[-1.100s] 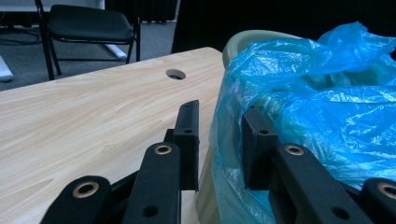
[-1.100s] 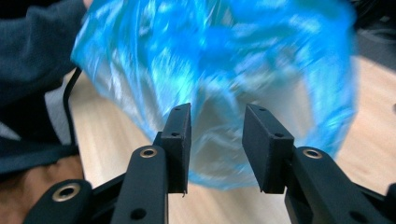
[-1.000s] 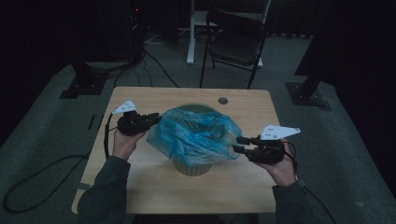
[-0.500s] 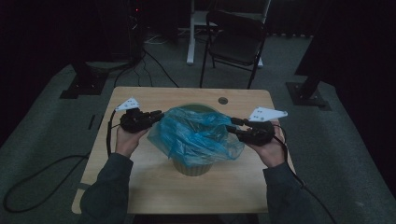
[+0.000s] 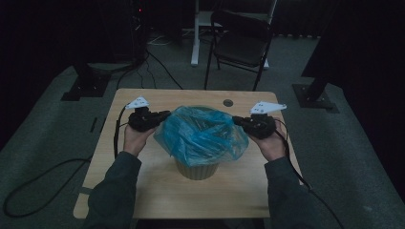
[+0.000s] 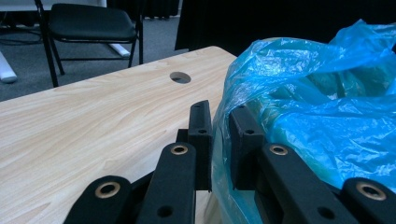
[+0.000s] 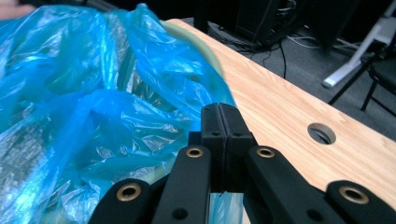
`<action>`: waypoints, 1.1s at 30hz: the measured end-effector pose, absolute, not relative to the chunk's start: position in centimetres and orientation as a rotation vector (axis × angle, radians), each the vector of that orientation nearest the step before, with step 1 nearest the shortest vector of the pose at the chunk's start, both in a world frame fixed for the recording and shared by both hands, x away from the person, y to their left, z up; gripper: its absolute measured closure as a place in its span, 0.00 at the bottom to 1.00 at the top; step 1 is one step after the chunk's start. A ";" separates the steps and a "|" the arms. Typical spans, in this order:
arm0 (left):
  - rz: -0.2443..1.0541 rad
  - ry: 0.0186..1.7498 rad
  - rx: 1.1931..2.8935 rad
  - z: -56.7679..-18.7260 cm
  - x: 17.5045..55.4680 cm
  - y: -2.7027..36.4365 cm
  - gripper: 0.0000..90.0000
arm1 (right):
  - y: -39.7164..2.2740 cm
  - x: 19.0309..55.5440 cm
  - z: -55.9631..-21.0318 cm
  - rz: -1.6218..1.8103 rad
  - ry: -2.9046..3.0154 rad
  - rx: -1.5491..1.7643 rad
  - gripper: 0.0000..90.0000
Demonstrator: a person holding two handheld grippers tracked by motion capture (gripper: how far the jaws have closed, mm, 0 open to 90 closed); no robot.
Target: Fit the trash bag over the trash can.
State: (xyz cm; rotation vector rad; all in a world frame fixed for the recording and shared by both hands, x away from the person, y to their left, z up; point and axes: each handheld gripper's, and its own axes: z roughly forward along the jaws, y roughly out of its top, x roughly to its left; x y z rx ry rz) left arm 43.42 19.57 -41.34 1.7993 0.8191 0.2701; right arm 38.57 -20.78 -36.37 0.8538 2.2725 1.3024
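Observation:
A crumpled blue plastic bag lines a pale ribbed bin at the middle of the table. My left gripper is at the bag's left edge. In the left gripper view its jaws have just been closing, and a narrow gap remains with the bag's rim film in it. My right gripper is at the bag's right edge. Its jaws have just closed and meet flat, with the bag's film running in under them.
The wooden table has a round cable hole behind the bin. A black chair and stand bases sit on the floor beyond. Cables trail from both grippers off the table's sides.
My right hand has moved left and up the table to the bag's right edge, and its jaws have shut. The left hand has stayed at the left edge.

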 end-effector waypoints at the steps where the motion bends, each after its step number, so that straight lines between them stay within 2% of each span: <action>1: 0.266 0.823 1.798 -41.4 43.6 19.5 0.91 | -20.9 38.8 -36.5 1.306 2.268 0.874 1.00; 15: 0.222 0.865 1.793 -42.5 45.5 18.3 0.90 | -21.4 39.8 -37.8 1.255 2.280 1.034 1.00; 18: 0.226 0.855 1.782 -42.2 45.2 18.5 0.88 | -21.5 39.2 -37.5 1.287 2.278 0.982 0.83; 22: 0.245 0.848 1.752 -41.6 44.8 19.2 0.82 | -21.7 38.2 -36.2 1.336 2.238 0.901 0.75; 33: 0.251 0.810 1.723 -40.8 44.1 19.7 0.80 | -19.6 38.1 -35.2 1.388 2.281 0.753 0.73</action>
